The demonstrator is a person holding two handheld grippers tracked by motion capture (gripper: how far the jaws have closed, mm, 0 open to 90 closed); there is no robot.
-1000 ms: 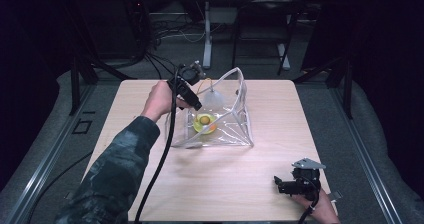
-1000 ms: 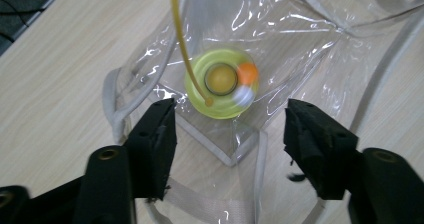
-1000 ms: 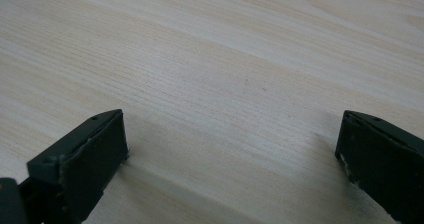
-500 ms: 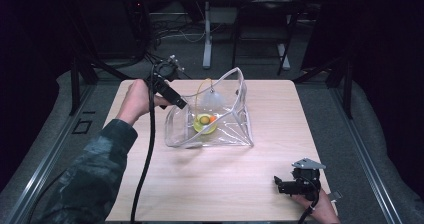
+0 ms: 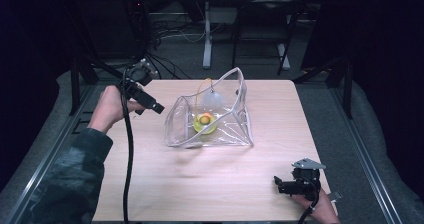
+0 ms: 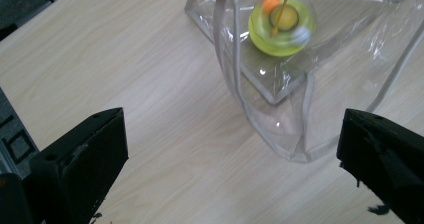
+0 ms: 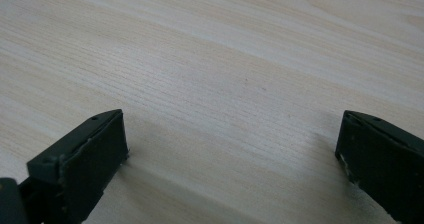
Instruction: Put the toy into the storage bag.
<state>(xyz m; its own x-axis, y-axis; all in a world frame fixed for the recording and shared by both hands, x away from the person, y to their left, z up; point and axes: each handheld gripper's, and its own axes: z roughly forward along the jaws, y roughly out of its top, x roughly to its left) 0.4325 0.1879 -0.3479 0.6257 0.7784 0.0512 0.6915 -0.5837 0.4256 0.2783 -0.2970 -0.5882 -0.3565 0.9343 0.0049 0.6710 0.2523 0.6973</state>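
Beside the clear plastic pouch [image 5: 210, 116] that stands open in the middle of the wooden table [image 5: 150, 184], the left gripper [image 5: 156, 108] hangs just off the pouch's left wall, apart from it, tips aimed at it. Its jaws have just been opening and now stand spread wide with nothing between them; in the left gripper view only bare tabletop [image 6: 150, 84] lies between the two black jaws, and the pouch [image 6: 300, 109] sits a little beyond them.

Inside the pouch, near its floor and toward its back, rests a yellow-green round toy [image 5: 205, 122] with an orange bit on top; from the left gripper view the toy [image 6: 282, 26] shows through the clear wall, with a thin yellow cord running up from it.

Well away from the pouch, at the table's near right corner, the right gripper [image 5: 280, 185] lies low over the wood, jaws also spread and empty, the right gripper view showing plain tabletop [image 7: 225, 84] between them.

To my eye the putting-in step looks finished: the toy is in the pouch and the left tool is free of it. What is left, I would guess, is closing or tidying the pouch. That calls for a pinch on the thin, slippery rim [image 5: 235, 74] at the pouch's top, likely with the right gripper brought across to steady the far side so that the pouch does not slide or fold.
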